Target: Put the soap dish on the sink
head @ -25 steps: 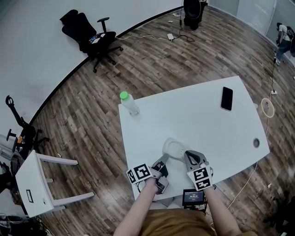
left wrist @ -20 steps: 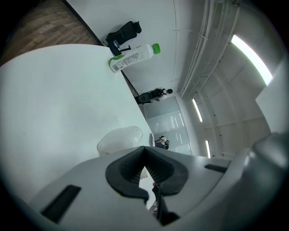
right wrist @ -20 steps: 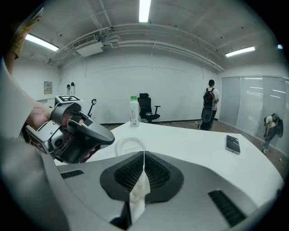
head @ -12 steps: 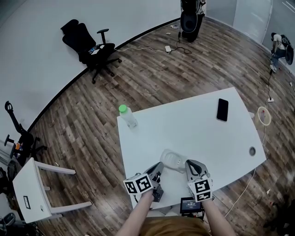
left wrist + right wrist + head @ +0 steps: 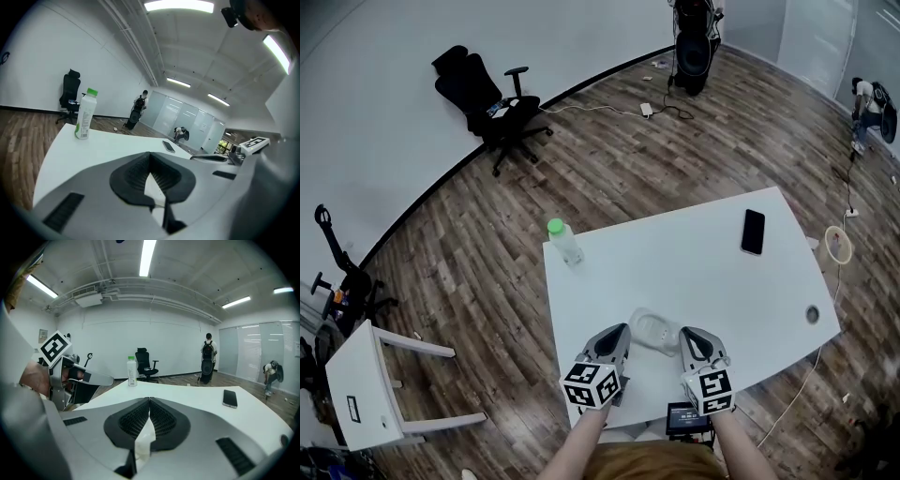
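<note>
The soap dish (image 5: 654,330), a small translucent tray, lies on the white table (image 5: 703,272) near its front edge. My left gripper (image 5: 619,331) hangs just left of it and my right gripper (image 5: 687,335) just right of it, both above the tabletop and apart from the dish. Each is shut with nothing between its pads. In the left gripper view the left gripper (image 5: 150,154) closes at its tip, and the right gripper (image 5: 220,158) shows beside it. In the right gripper view the right gripper (image 5: 150,400) is closed too. The dish is hidden below the jaws in both gripper views.
A green-capped bottle (image 5: 565,241) stands at the table's left edge, and a black phone (image 5: 753,231) lies at the far right. A small screen device (image 5: 692,411) sits at the front edge. A white side table (image 5: 366,380) and an office chair (image 5: 487,89) stand off to the left.
Both grippers have lifted off the table beside the dish. The left one has rolled, so its marker cube faces up. The dish stays on the table.
</note>
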